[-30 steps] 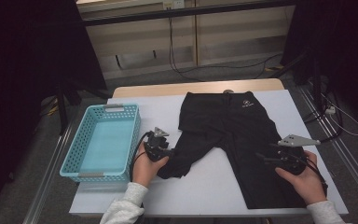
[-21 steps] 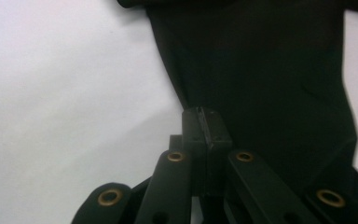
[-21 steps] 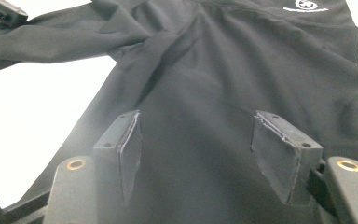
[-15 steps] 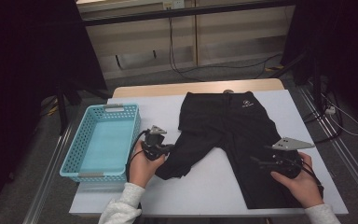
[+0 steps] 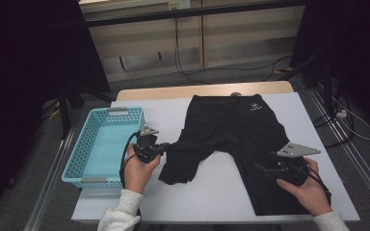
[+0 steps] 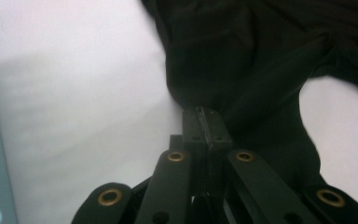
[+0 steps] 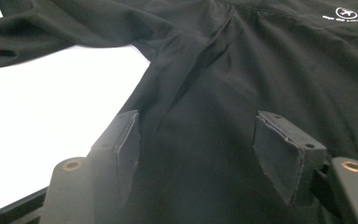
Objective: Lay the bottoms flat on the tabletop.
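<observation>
A pair of black shorts (image 5: 241,130) lies flat on the white table (image 5: 221,202), waistband at the far side with a small white logo (image 5: 255,108). My left gripper (image 5: 166,147) is shut on the edge of the left leg; in the left gripper view the jaws (image 6: 206,119) pinch the dark fabric (image 6: 242,60), which rises a little off the table. My right gripper (image 5: 262,169) hovers open over the right leg. In the right gripper view its pads (image 7: 284,149) stand wide apart above the cloth (image 7: 261,70), with nothing pressed between them.
A light blue plastic basket (image 5: 84,144) stands empty at the table's left edge, close beside my left hand. Bare white table shows between the two legs and along the front edge. Cables lie on the floor beyond the table's far side.
The left jaws have closed on the left leg's edge and lifted it slightly. The right hand has shifted a little leftward over the right leg.
</observation>
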{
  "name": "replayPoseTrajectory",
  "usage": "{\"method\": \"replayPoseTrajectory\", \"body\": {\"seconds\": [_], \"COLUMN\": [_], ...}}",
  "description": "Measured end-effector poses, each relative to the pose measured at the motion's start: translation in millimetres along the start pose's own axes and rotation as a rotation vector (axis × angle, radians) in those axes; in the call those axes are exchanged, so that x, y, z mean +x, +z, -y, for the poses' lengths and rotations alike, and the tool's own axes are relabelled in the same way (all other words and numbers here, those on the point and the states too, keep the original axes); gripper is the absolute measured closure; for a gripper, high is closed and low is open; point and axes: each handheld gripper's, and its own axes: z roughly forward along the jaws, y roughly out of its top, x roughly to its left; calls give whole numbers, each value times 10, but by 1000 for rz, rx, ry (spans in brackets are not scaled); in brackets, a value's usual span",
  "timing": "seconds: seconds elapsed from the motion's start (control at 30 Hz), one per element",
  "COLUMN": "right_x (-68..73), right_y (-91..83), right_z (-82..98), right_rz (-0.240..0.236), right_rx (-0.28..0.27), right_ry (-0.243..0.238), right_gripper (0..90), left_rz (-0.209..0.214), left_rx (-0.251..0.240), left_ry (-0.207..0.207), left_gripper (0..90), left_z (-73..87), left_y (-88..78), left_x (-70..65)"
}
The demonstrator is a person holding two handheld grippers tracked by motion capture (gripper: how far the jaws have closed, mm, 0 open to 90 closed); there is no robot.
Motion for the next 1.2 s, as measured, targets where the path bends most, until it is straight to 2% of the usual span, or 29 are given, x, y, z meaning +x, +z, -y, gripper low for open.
{"method": "replayPoseTrajectory", "body": {"seconds": [0.07, 0.17, 0.2, 0.23, 0.33, 0.47, 0.53, 0.57, 0.67, 0.7, 0.73, 0.77, 0.8, 0.9, 0.93, 0.97, 1.0, 1.03, 1.07, 1.17, 1.2], "right_x": [13, 35, 43, 49, 64, 67, 76, 76, 105, 105, 124, 124, 133, 141, 149, 149, 161, 161, 176, 202, 210], "right_y": [7, 18, 21, 22, 15, 11, 11, 11, 40, 40, 60, 60, 78, 96, 115, 115, 138, 138, 169, 220, 235], "right_z": [-3, -2, -1, -1, 3, 9, 6, 6, -16, -16, -29, -29, -42, -57, -72, -72, -91, -91, -111, -141, -149], "right_rz": [-2, -6, -8, -9, -13, -10, -14, -14, -25, -25, -32, -32, -34, -41, -48, -48, -55, -55, -65, -78, -83], "right_rx": [0, 3, 3, 4, 2, -1, -5, -5, -7, -7, -4, -4, -6, -7, -7, -7, -9, -9, -9, -4, -4], "right_ry": [1, -5, -6, -8, -13, -12, -11, -11, -22, -22, -25, -25, -32, -36, -39, -39, -41, -41, -48, -60, -64], "right_gripper": [321, 321, 321, 321, 320, 318, 317, 317, 316, 316, 316, 316, 314, 314, 312, 312, 310, 310, 309, 309, 308], "left_rz": [-15, -22, -36, -43, -66, -91, -88, -88, -50, -50, -20, -20, -6, -7, 2, 2, 29, 29, 33, 39, 52], "left_rx": [-21, -15, -24, -15, -47, -56, -53, -53, -37, -37, -51, -51, -50, -41, -11, -11, 9, 9, 16, 21, 30], "left_ry": [18, 17, 17, 23, 26, 39, 36, 36, -1, -1, -16, -16, 12, 36, 61, 61, 44, 44, 63, 68, 69], "left_gripper": [897, 897, 898, 898, 899, 893, 882, 854, 648, 578, 533, 489, 433, 319, 301, 300, 287, 276, 266, 233, 232], "left_z": [-10, 2, 4, -3, -33, -13, 3, 3, 6, 6, 7, 7, 14, 32, 48, 48, 66, 66, 88, 116, 147], "left_y": [34, 145, 170, 175, 183, 228, 250, 250, 254, 254, 245, 245, 243, 237, 219, 219, 208, 208, 196, 190, 178], "left_x": [-2, 38, 49, 71, 98, 123, 136, 136, 110, 110, 65, 65, 25, 2, -4, -4, -21, -21, -40, -49, -57]}}
